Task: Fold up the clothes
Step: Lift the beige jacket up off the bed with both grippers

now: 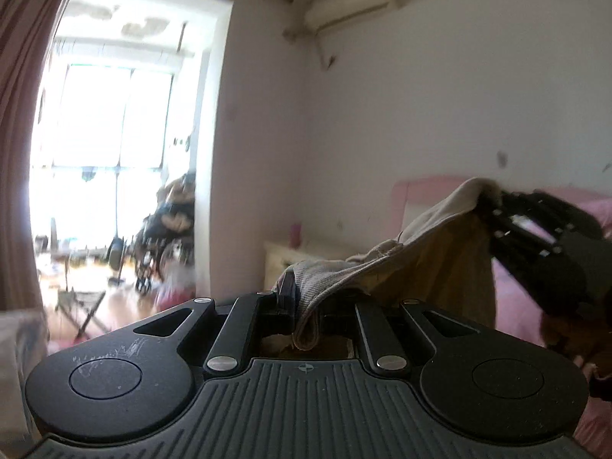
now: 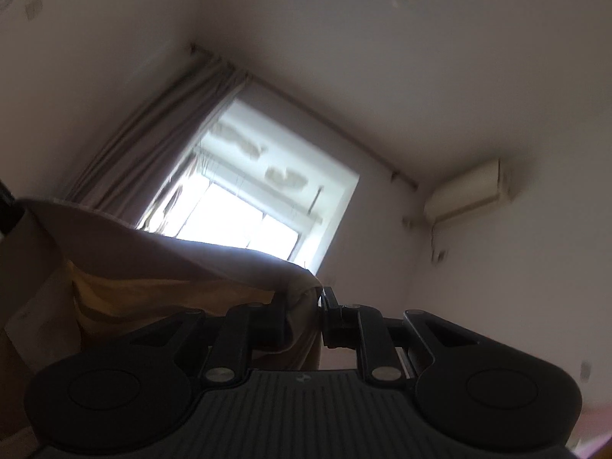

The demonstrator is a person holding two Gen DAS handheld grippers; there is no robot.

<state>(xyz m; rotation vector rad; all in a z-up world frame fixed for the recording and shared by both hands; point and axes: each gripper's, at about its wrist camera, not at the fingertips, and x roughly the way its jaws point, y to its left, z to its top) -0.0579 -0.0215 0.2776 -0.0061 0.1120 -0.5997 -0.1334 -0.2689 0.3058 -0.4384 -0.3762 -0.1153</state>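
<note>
A beige and tan garment [image 1: 420, 252] hangs stretched in the air between my two grippers. My left gripper [image 1: 302, 298] is shut on its ribbed grey-beige hem, which folds down between the fingers. In the left wrist view the right gripper [image 1: 493, 199] shows at the right, holding the garment's other corner high. In the right wrist view the right gripper [image 2: 319, 306] is shut on the garment [image 2: 153, 267], whose cloth spreads left and down with a yellow-brown inner side. The camera is tilted up toward the ceiling.
A pink bed [image 1: 516, 306] lies below at the right with a pale bedside cabinet [image 1: 290, 260] beside it. A bright doorway [image 1: 114, 153] leads to a cluttered room. An air conditioner [image 1: 348, 0] sits high on the wall, and a curtain [image 1: 19, 114] hangs at the left.
</note>
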